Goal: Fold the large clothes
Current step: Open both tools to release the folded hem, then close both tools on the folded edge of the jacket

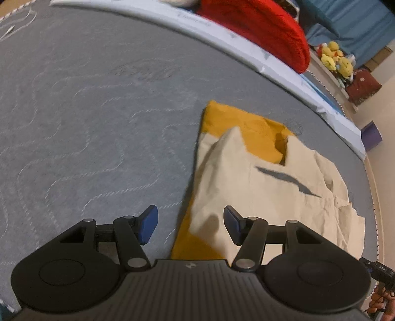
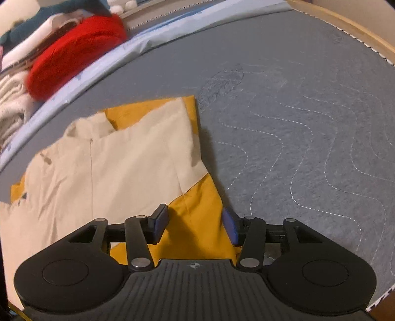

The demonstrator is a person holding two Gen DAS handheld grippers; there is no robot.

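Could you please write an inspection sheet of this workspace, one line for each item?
Surface: grey quilted mat with wavy white stitching, worn patch near its middle.
Job's things: mustard-yellow and cream cloth garment, partly folded, lying flat on the mat.
Clutter: nothing seen on the mat.
Grippers: left gripper open over the garment's edge, pads off the cloth; right gripper open, yellow cloth between the jaws, not pinched.
Cables: nothing seen for certain.
Surroundings: red round cushion and pale blue sheet beyond the mat; yellow plush toys on a shelf; purple box; wooden rim.
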